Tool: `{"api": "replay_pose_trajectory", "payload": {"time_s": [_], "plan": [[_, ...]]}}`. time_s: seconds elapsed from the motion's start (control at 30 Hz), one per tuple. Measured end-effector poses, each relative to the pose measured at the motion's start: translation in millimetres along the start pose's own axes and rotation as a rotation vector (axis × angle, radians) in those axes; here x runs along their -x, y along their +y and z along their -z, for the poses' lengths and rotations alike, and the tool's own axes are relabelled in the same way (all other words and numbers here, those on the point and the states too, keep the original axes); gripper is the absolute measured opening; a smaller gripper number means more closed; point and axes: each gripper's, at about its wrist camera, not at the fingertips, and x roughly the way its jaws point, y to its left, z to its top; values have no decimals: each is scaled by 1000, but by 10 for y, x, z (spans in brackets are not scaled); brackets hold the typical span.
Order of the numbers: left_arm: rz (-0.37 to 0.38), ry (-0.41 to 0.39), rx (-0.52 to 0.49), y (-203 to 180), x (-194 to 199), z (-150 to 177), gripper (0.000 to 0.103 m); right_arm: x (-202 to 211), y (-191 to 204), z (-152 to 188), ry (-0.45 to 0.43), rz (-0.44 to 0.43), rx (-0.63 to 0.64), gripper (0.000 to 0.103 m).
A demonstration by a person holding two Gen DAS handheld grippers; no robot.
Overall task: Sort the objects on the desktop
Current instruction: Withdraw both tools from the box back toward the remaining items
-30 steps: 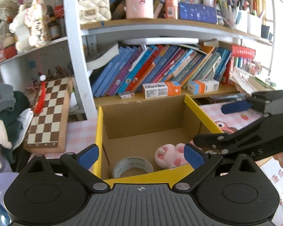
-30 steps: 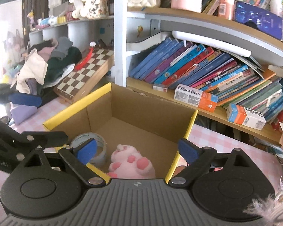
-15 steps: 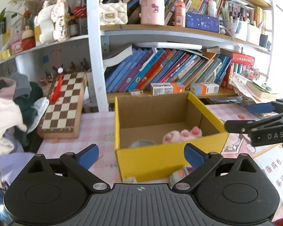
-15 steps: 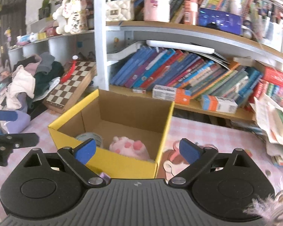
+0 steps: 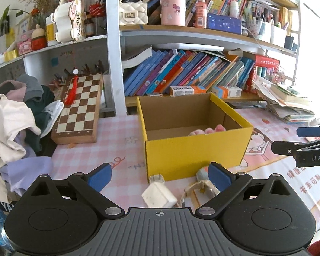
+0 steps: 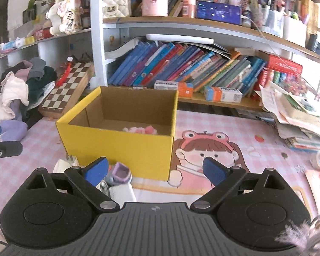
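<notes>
A yellow cardboard box (image 5: 194,151) (image 6: 117,143) stands open on the pink desk mat. A pink plush paw (image 5: 207,130) (image 6: 143,129) lies inside it. In front of the box lie a white charger plug (image 5: 159,196) (image 6: 64,165), a small purple-and-white item (image 6: 119,173) and a pale strap-like item (image 5: 200,186). My left gripper (image 5: 160,176) is open and empty, just above the plug. My right gripper (image 6: 154,169) is open and empty, near the box's front corner. The right gripper also shows at the right edge of the left wrist view (image 5: 305,143).
A chessboard (image 5: 79,111) leans at the left behind a pile of clothes (image 5: 12,123). Bookshelves (image 5: 181,74) stand behind the box. A stack of papers (image 6: 298,115) lies at the right. A cartoon picture (image 6: 207,155) is printed on the mat.
Both grippers have pulled back and up from over the box. The box's front wall and the small items before it have come into view. Both stay open.
</notes>
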Motion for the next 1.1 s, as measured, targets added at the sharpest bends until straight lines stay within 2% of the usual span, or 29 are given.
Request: {"api": "replay_pose_trajectory", "payload": {"time_s": [0.5, 1.1], "plan": [[18, 39, 2, 179, 124, 299, 99, 274, 201, 401, 43, 89, -37, 96], [34, 90, 5, 254, 138, 574, 99, 297, 564, 718, 126, 98, 12, 96]]}}
